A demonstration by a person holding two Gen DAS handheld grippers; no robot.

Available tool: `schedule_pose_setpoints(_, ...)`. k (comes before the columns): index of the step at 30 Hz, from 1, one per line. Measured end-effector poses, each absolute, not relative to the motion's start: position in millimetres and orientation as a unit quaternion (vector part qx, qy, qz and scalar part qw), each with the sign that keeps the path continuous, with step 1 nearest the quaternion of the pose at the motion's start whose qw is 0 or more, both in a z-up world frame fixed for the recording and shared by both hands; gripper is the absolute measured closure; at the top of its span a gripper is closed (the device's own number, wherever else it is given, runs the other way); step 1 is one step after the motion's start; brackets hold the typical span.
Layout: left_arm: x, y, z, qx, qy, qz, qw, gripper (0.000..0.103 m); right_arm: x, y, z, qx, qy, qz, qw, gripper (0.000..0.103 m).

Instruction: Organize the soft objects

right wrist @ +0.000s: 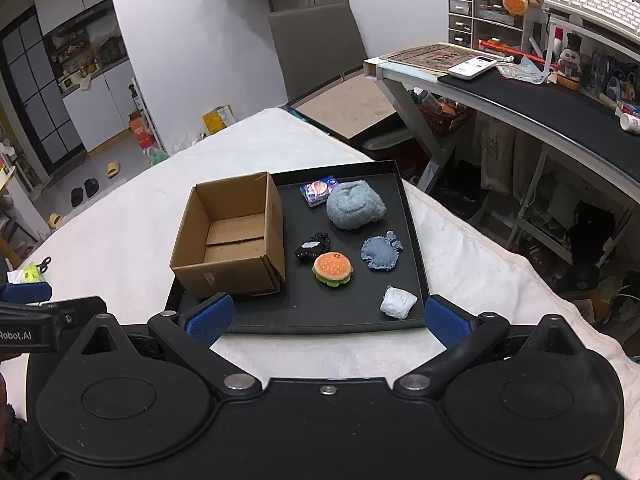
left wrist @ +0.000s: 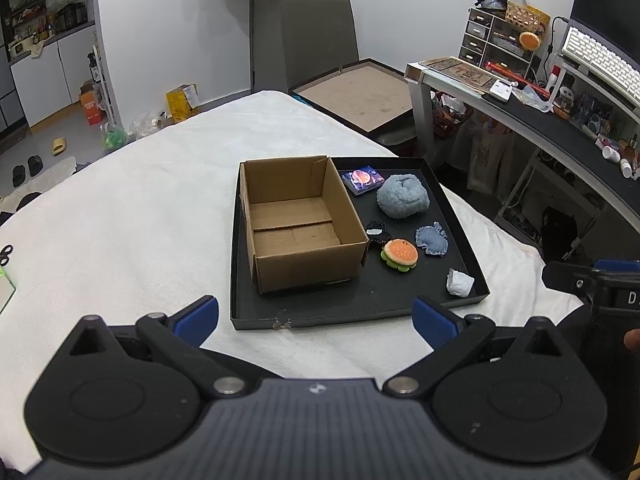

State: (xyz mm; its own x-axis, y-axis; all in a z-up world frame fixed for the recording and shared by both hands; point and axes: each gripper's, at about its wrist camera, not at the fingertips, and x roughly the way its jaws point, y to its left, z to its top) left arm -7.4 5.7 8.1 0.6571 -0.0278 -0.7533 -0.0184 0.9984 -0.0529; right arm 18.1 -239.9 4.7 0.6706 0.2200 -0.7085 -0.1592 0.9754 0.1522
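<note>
Both claws are released, blue pads spread wide, hovering short of the shallow black tray [right wrist: 412, 240] on the white-covered table [left wrist: 120, 208]. The open brown cardboard box [right wrist: 232, 236] fills the tray's left part; the soft objects lie to its right. The crumpled white wad [right wrist: 398, 302] sits at the tray's near right corner, just ahead of the right claw [right wrist: 328, 320], probably the easiest first pick. The left claw [left wrist: 316, 322] faces the box, so depositing suits it better.
</note>
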Motion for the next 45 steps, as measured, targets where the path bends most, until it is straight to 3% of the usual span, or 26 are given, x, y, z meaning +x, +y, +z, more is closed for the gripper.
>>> schedule_pose_setpoints(45, -12.2, 6.9, 9.4, -0.029, 0.414, -0.003, 0.91, 0.001, 12.3, -237.9, 3.6, 0.037, 0.389, 0.1, 0.915, 0.0)
